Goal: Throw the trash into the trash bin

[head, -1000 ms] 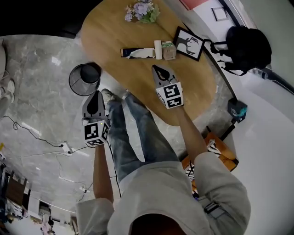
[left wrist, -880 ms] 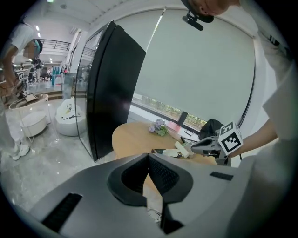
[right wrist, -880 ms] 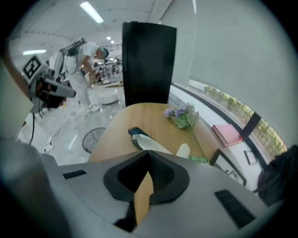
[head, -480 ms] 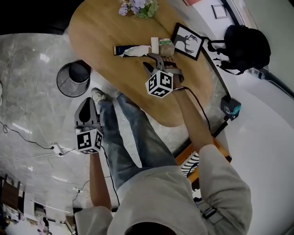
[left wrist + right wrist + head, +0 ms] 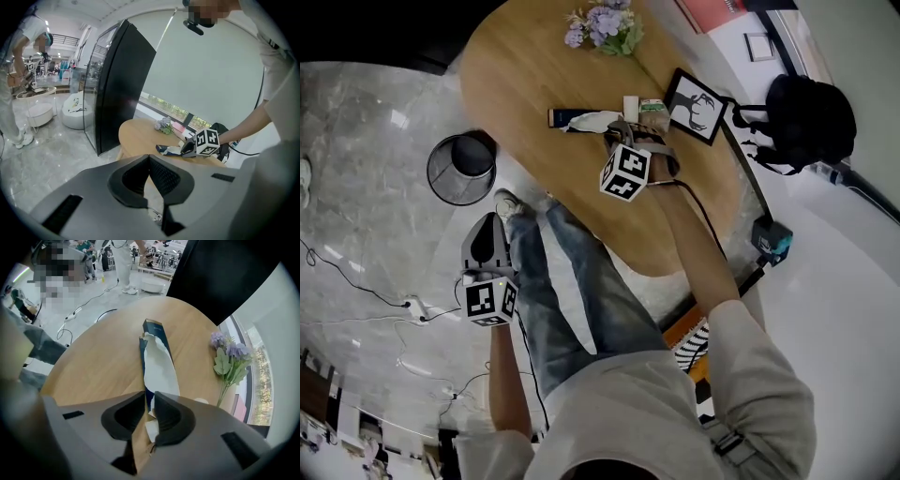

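Note:
The trash is a dark blue wrapper with crumpled white paper [image 5: 581,120] [image 5: 157,359] lying flat on the oval wooden table [image 5: 534,75]. My right gripper [image 5: 619,133] [image 5: 150,397] points steeply down at the wrapper's near end. Its jaws are opening, a narrow gap between them, and the wrapper's end lies in that gap. My left gripper [image 5: 487,223] [image 5: 149,159] hangs shut and empty over the floor beside the person's leg. The round black mesh trash bin [image 5: 463,169] stands on the floor left of the table. The left gripper view shows the right gripper [image 5: 199,143] from the side.
Purple flowers [image 5: 605,23] [image 5: 229,357] lie at the table's far end. A small box [image 5: 652,111], a white cylinder [image 5: 630,103] and a framed deer picture [image 5: 698,105] sit just right of the wrapper. A black backpack [image 5: 806,117] and floor cables [image 5: 356,281] lie around.
My right gripper rolled over, sank toward the table and reached the wrapper's end, its jaws parting slightly. The left gripper dropped a little beside the leg.

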The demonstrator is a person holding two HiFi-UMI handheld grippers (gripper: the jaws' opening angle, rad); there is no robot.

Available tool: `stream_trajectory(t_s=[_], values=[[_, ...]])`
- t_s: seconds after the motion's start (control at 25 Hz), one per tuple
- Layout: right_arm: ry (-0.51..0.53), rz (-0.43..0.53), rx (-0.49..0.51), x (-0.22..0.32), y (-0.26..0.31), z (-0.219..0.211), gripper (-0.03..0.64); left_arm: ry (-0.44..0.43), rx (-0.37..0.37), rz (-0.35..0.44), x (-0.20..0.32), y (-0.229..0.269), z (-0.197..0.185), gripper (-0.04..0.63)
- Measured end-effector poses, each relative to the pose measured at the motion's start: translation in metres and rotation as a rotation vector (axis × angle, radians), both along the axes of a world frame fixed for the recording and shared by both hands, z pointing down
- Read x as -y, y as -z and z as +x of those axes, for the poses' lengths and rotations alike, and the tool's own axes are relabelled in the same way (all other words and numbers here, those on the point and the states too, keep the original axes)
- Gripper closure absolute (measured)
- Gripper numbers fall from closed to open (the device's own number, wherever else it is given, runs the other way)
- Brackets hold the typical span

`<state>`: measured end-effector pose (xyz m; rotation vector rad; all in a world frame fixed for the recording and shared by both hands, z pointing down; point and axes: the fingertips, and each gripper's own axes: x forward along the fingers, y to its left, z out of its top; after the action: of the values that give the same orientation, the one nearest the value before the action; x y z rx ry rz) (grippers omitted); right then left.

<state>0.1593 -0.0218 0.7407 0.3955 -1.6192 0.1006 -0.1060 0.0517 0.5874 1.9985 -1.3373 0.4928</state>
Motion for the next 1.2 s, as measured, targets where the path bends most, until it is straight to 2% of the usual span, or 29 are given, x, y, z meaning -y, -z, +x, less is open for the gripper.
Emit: stream_trajectory(t_s=[0.04,0.32,0.56,0.64,0.8,1.0,1.08,1.2], values=[[0.002,-0.005,-0.009,0.0,-0.001,0.0,0.549,0.003,-0.001,0.002,0.001,0.0,-0.001,0.578],[-0.027,-0.005,0.054,-0.004,0.008,-0.011,0.578,0.015,-0.003,0.011,0.0,0.001,-0.008,0.577],[-0.15,0.028,0.169,0.0,0.027,-0.023,0.588,0.031,-0.003,0.026,-0.003,0.007,-0.016,0.577],[-0.225,0.045,0.243,0.004,0.038,-0.031,0.588,0.041,-0.001,0.031,-0.004,0.009,-0.019,0.578],[-0.471,0.062,0.478,0.019,0.067,-0.054,0.588,0.071,-0.001,0.045,-0.006,0.013,-0.029,0.578],[-0.751,0.007,0.737,0.029,0.084,-0.086,0.588,0.127,0.004,0.058,-0.01,0.017,-0.047,0.578],[-0.815,-0.017,0.815,0.029,0.091,-0.104,0.588,0.153,0.007,0.063,-0.014,0.019,-0.057,0.577],[-0.807,-0.04,0.86,0.023,0.098,-0.134,0.588,0.184,0.013,0.072,-0.018,0.021,-0.071,0.578]])
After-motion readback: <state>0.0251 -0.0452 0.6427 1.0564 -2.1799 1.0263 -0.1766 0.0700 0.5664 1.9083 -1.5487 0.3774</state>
